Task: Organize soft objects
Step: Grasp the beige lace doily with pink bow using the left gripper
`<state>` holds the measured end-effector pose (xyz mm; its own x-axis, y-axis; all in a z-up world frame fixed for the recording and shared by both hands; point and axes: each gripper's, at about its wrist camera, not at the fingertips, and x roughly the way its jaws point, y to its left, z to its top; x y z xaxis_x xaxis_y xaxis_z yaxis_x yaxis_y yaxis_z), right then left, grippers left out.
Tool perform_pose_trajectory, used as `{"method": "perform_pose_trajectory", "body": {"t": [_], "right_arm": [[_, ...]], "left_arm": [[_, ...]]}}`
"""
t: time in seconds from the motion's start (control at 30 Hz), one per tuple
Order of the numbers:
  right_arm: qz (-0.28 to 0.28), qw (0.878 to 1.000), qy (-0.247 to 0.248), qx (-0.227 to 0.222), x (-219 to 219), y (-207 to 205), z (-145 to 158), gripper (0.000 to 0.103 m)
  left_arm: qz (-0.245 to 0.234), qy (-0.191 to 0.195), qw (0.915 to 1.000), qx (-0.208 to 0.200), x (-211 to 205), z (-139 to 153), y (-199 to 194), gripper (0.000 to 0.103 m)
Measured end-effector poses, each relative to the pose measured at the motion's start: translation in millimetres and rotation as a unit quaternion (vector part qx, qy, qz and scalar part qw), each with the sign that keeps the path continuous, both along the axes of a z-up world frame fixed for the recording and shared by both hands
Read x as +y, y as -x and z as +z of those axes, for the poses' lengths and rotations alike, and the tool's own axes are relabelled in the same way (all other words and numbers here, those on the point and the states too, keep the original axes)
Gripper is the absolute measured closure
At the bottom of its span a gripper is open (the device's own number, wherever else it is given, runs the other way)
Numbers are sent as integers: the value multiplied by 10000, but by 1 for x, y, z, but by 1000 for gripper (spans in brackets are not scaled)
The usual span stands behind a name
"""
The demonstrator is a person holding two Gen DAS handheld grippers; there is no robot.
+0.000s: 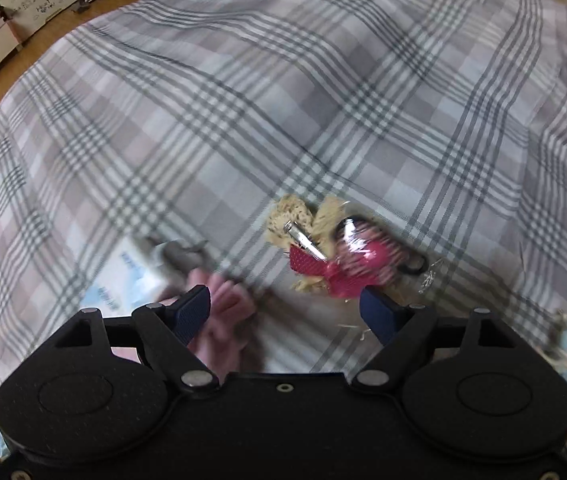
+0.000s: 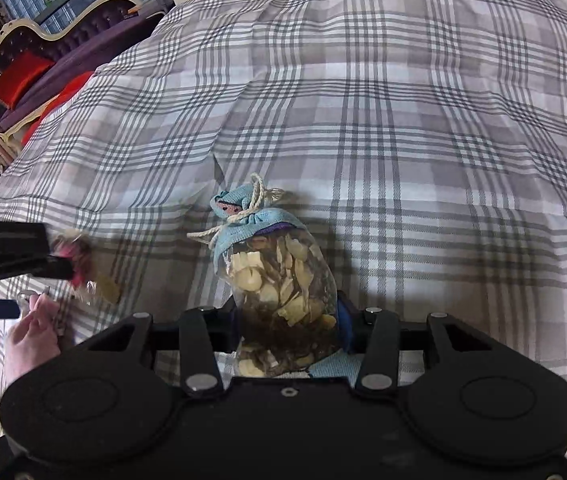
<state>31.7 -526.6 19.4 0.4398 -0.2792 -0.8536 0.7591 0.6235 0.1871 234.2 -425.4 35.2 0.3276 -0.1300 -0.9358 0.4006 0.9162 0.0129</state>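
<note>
While the right gripper [image 2: 287, 320] fills the bottom of the right wrist view, its 2 fingers are closed on a clear pouch [image 2: 283, 280] packed with pale dried chips and dark bits. The pouch stands with its long axis running from the bottom centre up toward the middle of the frame, its tied neck pointing away from the camera. A light blue cloth top [image 2: 239, 216] caps that far end, cinched with a cream cord [image 2: 257, 196]. No writing on the pouch can be read.

At the bottom of the left wrist view, the left gripper [image 1: 285, 312] has its fingers spread wide with nothing between them. Just past its left finger lies a blurred pink cloth [image 1: 223, 304], and beyond that, at lower left, a white and blue packet [image 1: 123, 276] whose print is too smeared to read. Just beyond the right finger, at centre, lies a pink dotted pouch [image 1: 347, 268] with tan straw stuffing [image 1: 287, 220] and a silver clip [image 1: 303, 240]; its direction is unclear in the blur.

Everything rests on a grey plaid bedspread [image 2: 403, 120]. At upper left of the right wrist view stands a purple couch [image 2: 83, 36] with a red cushion [image 2: 19, 78].
</note>
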Motion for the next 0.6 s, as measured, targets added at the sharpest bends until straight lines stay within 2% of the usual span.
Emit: {"method": "perform_pose_trajectory", "body": {"t": [0.2,0.4,0.47,0.6], "right_arm": [[17,10000,-12,-16,-2,-2,0,59],[17,10000,-53,-53,-4,-1,0,59],[14,10000,-65,-68,-4,0,0,59],[14,10000,-63,-71,-5,0,-1,59]], "left_arm": [[-239,148,9995,-106,-26,2,2,23],[-5,328,9994,59,-37,-7,-8,21],[110,411,9990,163,-37,-12,-13,20],[341,629,9955,628,-34,-27,-26,19]]}}
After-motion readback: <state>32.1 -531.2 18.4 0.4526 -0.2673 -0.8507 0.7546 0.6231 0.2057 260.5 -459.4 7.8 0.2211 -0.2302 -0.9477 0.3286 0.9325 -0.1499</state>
